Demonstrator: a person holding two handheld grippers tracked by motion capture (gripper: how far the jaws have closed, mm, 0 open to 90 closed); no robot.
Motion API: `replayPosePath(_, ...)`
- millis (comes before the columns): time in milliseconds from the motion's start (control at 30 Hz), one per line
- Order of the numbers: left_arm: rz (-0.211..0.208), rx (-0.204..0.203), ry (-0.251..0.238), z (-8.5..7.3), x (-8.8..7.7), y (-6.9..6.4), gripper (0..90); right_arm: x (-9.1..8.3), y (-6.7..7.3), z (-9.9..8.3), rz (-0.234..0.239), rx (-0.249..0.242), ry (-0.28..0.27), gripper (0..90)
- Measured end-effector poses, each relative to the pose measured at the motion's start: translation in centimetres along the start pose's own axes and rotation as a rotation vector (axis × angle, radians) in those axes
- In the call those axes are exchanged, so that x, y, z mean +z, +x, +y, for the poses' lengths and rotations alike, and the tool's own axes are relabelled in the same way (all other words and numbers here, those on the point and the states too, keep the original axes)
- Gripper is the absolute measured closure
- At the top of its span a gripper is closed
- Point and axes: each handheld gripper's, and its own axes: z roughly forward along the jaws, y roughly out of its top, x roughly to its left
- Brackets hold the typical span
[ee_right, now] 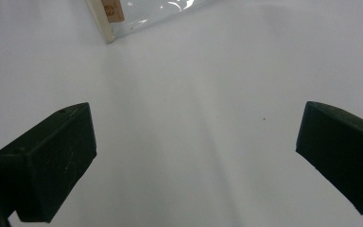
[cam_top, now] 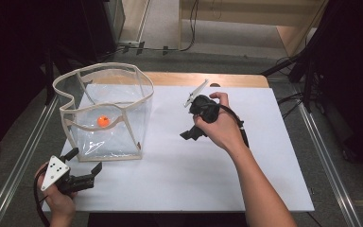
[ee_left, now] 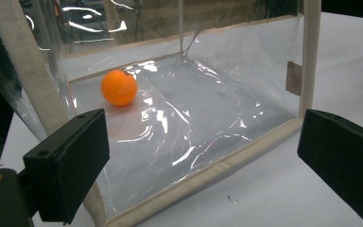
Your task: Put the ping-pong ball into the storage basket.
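My left gripper (cam_top: pixel 86 163) sits at the near left corner of the tabletop (cam_top: pixel 208 170), its jaws spread wide and holding nothing. In the left gripper view they frame the near bottom edge of the clear bag (ee_left: pixel 203 142), just beside it but not touching. The orange ball (ee_left: pixel 118 88) lies on the bag's floor toward the far side, well apart from my jaws. The bag's top rim is cut off in that view, and glare on the plastic blurs what stands behind it.

My right gripper (cam_top: pixel 189 134) is over the middle of the tabletop, right of the bag (cam_top: pixel 105 113). From the high view my own hand (cam_top: pixel 222 127) covers most of it, so its jaws are hard to read there. The right gripper view shows them spread wide and empty above bare white surface, with one lower corner of the bag (ee_right: pixel 108 21) at the top edge, the rest cropped.

There is open surface between both grippers and along the near edge. The bag's mouth stands open upward, its rim sagging unevenly.
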Motion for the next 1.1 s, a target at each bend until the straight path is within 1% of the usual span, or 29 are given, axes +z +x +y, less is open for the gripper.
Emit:
replayPosePath(67,0.0,0.001,0.002,0.0,0.0,0.0,3.6,0.0,0.0,-0.5,0.001,0.004,-0.007,0.0)
replayPosePath(100,-0.001,0.0,0.0,0.0,0.0,0.0,3.6,-0.1,0.1,-0.9,-0.001,0.014,-0.005,0.0)
replayPosePath(200,0.0,0.0,0.0,0.0,0.0,0.0,3.6,0.0,0.0,-1.6,-0.004,0.005,-0.024,0.0)
replayPosePath(267,0.0,0.001,0.001,0.0,0.0,0.0,3.6,0.0,0.0,-2.1,-0.002,0.009,-0.027,0.0)
replayPosePath(333,0.0,0.001,0.001,0.0,0.0,0.0,3.6,0.1,0.0,-2.5,-0.002,0.015,-0.032,0.0)
replayPosePath(400,0.0,0.001,0.002,0.0,0.0,0.0,3.6,0.2,0.0,-2.9,0.004,0.025,-0.048,0.0)
replayPosePath(467,0.0,0.001,0.001,0.0,0.0,0.0,3.6,0.3,0.0,-3.3,0.007,0.024,-0.054,0.0)
replayPosePath(533,0.0,0.001,0.001,0.0,0.0,0.0,3.6,0.4,0.1,-3.7,0.002,0.034,-0.052,0.0)
replayPosePath(733,0.0,0.001,0.001,0.0,0.0,0.0,3.6,0.4,0.1,-4.9,-0.003,0.038,-0.071,0.0)
replayPosePath(967,0.0,0.0,0.001,0.0,0.0,0.0,3.6,0.5,0.0,-6.6,-0.007,0.07,-0.093,0.0)
replayPosePath(1100,0.001,0.001,0.001,0.0,0.0,0.0,3.6,0.5,0.0,-7.5,-0.013,0.078,-0.103,0.0)
